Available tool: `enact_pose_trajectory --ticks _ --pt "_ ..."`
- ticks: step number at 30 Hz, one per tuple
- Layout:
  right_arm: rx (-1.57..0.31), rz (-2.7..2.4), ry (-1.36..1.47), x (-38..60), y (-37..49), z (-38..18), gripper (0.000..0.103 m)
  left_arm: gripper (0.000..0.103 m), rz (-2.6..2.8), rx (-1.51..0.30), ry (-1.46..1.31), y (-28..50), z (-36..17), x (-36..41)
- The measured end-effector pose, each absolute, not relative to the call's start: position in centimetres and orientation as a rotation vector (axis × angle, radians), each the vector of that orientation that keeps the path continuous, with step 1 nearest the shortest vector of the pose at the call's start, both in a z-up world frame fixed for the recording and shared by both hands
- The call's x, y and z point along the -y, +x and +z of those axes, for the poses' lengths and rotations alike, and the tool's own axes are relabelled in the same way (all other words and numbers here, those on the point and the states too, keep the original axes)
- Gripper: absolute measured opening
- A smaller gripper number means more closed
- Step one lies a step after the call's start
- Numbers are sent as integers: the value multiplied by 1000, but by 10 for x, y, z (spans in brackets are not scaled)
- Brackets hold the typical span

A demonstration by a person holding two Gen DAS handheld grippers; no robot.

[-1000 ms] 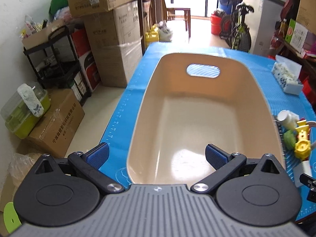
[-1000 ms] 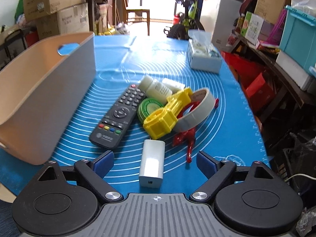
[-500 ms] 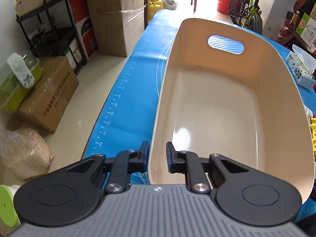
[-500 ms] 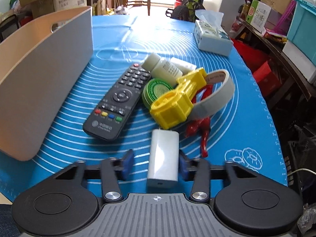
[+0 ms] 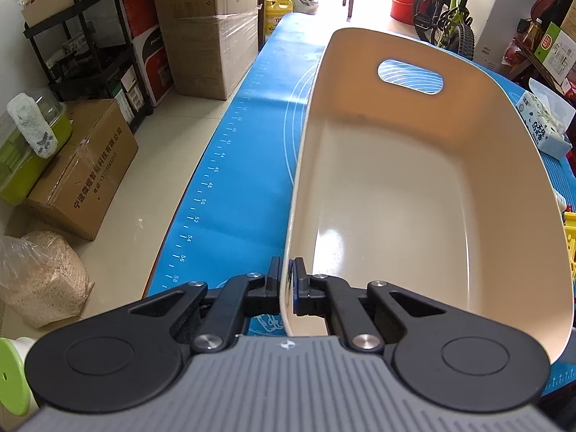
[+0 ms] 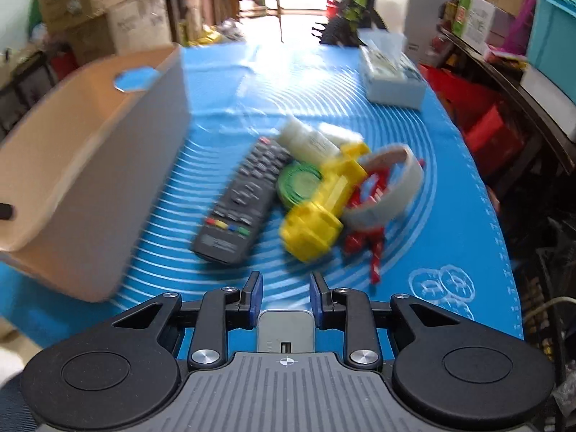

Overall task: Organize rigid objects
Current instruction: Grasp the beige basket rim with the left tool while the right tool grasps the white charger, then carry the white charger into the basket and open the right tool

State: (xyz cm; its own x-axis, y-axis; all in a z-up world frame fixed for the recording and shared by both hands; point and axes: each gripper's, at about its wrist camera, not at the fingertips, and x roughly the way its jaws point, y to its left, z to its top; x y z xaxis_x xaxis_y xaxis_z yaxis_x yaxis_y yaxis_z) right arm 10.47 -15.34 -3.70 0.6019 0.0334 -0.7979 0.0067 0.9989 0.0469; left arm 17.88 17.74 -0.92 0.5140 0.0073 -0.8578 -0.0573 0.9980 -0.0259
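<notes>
On the blue mat [image 6: 450, 187], the bin [image 5: 396, 187] wall had just been pinched by the left gripper [image 5: 287, 280] while the charger [image 6: 285, 327], newly clamped in the right gripper [image 6: 285, 289], was lifted, ready for binning.

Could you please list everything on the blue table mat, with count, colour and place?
basket: 1, beige, left part of the mat, nothing inside.
power bank: 1, silver-white, between the right gripper's fingers.
remote control: 1, black, beside the basket.
round tin: 1, green, right of the remote.
yellow toy: 1, yellow, centre of the pile.
tape roll: 1, grey-white, right of the toy.
red tool: 1, red, under the tape roll.
bottle: 1, white, behind the tin.
tissue pack: 1, white-blue, far right.
left gripper: 1, black, clamped on the basket's near rim.
right gripper: 1, black, closed on the power bank.
</notes>
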Motion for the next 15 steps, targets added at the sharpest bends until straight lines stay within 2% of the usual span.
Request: enact_pose_trajectory --ticks 9,15 --pt "-721 163 16 109 126 41 35 7 38 -1030 -39 178 -10 -176" --pt "-655 242 -9 69 155 62 35 7 36 -1029 -25 177 -11 -175"
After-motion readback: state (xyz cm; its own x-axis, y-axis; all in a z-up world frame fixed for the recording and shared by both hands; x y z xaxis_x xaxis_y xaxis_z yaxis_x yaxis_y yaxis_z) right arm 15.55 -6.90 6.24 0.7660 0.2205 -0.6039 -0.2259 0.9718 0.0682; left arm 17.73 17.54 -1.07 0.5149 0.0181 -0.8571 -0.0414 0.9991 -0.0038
